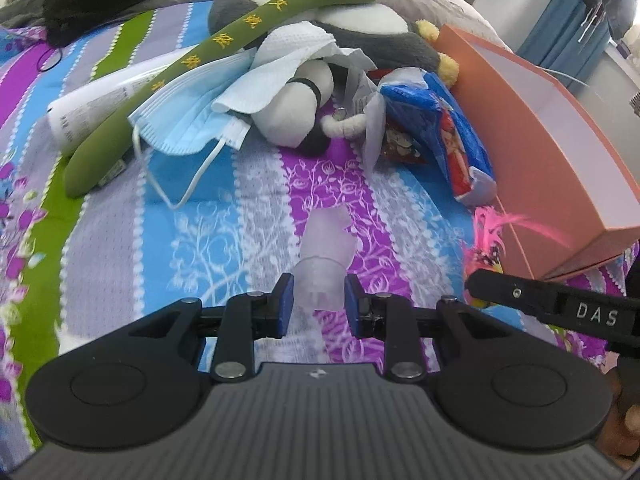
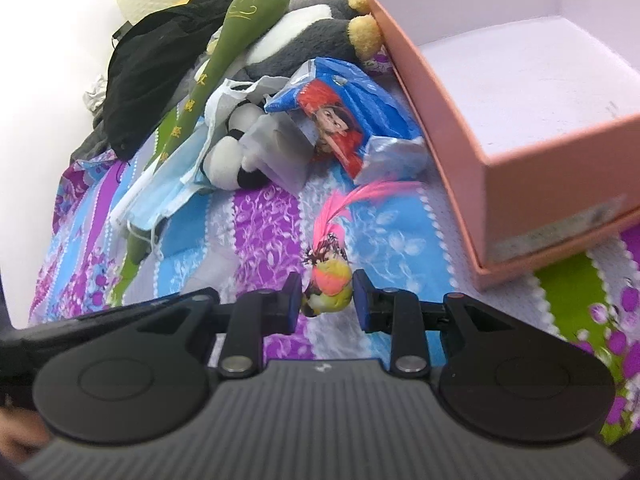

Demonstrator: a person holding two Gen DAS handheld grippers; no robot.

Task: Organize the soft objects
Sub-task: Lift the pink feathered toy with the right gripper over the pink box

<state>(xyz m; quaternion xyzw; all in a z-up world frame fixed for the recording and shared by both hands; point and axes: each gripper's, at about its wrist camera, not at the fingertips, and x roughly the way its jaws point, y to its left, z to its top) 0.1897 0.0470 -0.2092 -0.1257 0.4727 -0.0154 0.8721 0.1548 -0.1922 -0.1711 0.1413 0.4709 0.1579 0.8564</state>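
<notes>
Two grippers were each closed on a small item above the striped floral bedspread point(image 1: 224, 216).

Left wrist view: the left gripper point(image 1: 319, 302) stood narrow, its blue pads pressed on a translucent frosted piece point(image 1: 326, 258), soft-looking and pale. I judged it light and squashy, likely to slip if pinched at the thin upper flap; the thicker base between the pads seemed the better hold. Beyond lay a heap: a blue face mask point(image 1: 188, 128), a long green plush point(image 1: 224, 56), a panda plush point(image 1: 294, 116), a blue printed packet point(image 1: 444, 128). The open pink box point(image 1: 560, 152) sat at the right, touching the packet's end.

Right wrist view: the right gripper point(image 2: 326, 298) was narrow too, clamped on a small feathered toy point(image 2: 330, 280) with a pink plume. I judged the plume fragile, the rounded body the place to grip. The box's interior point(image 2: 520, 72) showed nothing inside, near on the right.

Surface: a soft quilted bed, yielding, with a pale wall behind.
</notes>
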